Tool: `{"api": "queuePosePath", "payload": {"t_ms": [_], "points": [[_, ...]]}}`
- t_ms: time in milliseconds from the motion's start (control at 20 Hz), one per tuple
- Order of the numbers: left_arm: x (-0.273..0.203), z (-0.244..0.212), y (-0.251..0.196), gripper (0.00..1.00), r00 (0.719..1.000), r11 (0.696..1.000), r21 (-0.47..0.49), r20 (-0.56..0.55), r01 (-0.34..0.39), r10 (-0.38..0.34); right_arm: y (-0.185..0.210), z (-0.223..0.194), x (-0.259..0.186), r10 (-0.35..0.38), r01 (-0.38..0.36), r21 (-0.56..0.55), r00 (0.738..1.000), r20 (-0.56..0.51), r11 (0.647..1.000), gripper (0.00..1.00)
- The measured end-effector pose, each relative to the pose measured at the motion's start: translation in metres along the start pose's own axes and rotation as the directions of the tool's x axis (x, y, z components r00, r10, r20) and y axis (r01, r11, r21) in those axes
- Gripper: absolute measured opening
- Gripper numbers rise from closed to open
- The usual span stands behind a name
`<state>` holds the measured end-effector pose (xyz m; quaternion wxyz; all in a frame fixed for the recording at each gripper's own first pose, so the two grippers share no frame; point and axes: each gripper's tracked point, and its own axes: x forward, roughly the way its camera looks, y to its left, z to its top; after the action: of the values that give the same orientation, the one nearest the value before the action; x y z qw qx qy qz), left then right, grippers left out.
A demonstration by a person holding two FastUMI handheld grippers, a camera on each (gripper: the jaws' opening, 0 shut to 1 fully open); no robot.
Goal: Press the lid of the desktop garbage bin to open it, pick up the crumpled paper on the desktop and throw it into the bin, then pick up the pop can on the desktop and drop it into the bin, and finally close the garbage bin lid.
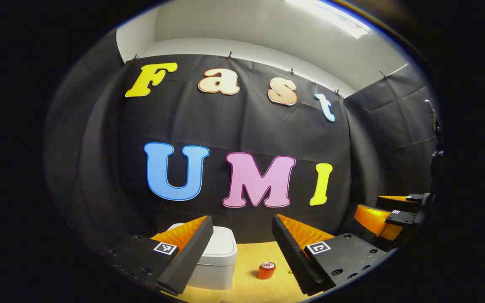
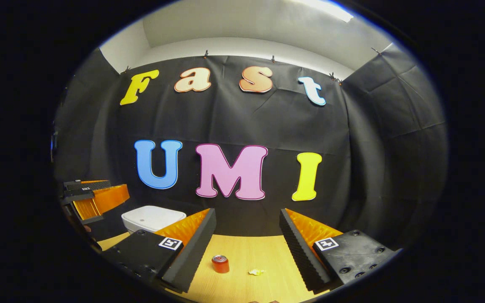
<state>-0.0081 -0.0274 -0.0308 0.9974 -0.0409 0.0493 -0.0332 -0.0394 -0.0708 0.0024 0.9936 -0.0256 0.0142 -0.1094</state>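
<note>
Black gripper (image 2: 244, 244) bodies — screws, square tags.

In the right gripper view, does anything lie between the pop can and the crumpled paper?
No. Right gripper view: bare desktop lies between the pop can and the crumpled paper.

Smooth matt plastic bin (image 1: 219, 256), glossy metal can (image 1: 266, 270), wood-grain desktop (image 2: 246, 252).

Low in my left gripper view the white garbage bin (image 1: 217, 256) stands on the wooden table (image 1: 251, 290) with its lid down, and the red pop can (image 1: 266, 270) stands upright just right of it. In my right gripper view the small crumpled paper (image 2: 256, 272) lies near the can's right.
</note>
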Motion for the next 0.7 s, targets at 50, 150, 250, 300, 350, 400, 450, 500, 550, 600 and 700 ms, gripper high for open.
{"api": "queuePosePath", "payload": {"t_ms": [50, 150, 250, 300, 350, 400, 450, 500, 550, 600, 700], "points": [[0.002, -0.002, 0.003, 0.95, 1.000, 1.000, 0.009, -0.006, -0.005, 0.005, -0.005, 0.001, 0.000, -0.014, 0.014, -0.013, 1.000, 0.008, 1.000, 0.98], [0.005, 0.001, 0.008, 0.96, 1.000, 1.000, 0.021, -0.005, -0.014, 0.015, -0.016, 0.000, 0.000, -0.036, 0.036, -0.007, 0.999, 0.006, 0.999, 0.98], [0.015, 0.000, 0.013, 0.96, 0.999, 1.000, 0.016, -0.025, -0.025, 0.025, -0.023, -0.003, -0.002, -0.053, 0.053, 0.000, 0.999, 0.003, 0.999, 0.98], [0.021, -0.002, 0.015, 0.96, 0.999, 1.000, 0.013, -0.043, -0.029, 0.029, -0.028, -0.004, -0.003, -0.061, 0.061, -0.016, 0.998, 0.006, 0.998, 0.98], [0.026, -0.003, 0.019, 0.96, 0.998, 0.999, 0.008, -0.053, -0.034, 0.035, -0.030, -0.008, -0.004, -0.063, 0.063, -0.035, 0.998, 0.003, 0.997, 0.98], [0.032, -0.002, 0.023, 0.96, 0.997, 0.999, 0.003, -0.058, -0.043, 0.043, -0.028, -0.012, -0.005, -0.058, 0.058, -0.042, 0.998, -0.006, 0.997, 0.98], [0.036, -0.003, 0.026, 0.94, 0.997, 0.999, 0.003, -0.064, -0.046, 0.046, -0.026, -0.016, -0.006, -0.050, 0.049, -0.039, 0.999, -0.016, 0.998, 0.98], [0.042, -0.005, 0.029, 0.93, 0.996, 0.999, 0.009, -0.075, -0.051, 0.052, -0.025, -0.017, -0.006, -0.043, 0.042, -0.031, 0.999, -0.022, 0.999, 0.98], [0.052, -0.007, 0.033, 0.85, 0.995, 0.998, 0.018, -0.082, -0.053, 0.055, -0.025, -0.019, -0.008, -0.038, 0.038, -0.025, 0.999, -0.026, 0.999, 1.00], [0.061, -0.008, 0.035, 0.81, 0.994, 0.998, 0.029, -0.093, -0.050, 0.053, -0.025, -0.021, -0.009, -0.032, 0.032, -0.022, 0.999, -0.024, 0.999, 0.98], [0.076, -0.016, 0.038, 0.72, 0.991, 0.998, 0.044, -0.127, -0.043, 0.049, -0.024, -0.024, -0.008, -0.027, 0.026, -0.033, 1.000, -0.017, 0.999, 0.98]]}}
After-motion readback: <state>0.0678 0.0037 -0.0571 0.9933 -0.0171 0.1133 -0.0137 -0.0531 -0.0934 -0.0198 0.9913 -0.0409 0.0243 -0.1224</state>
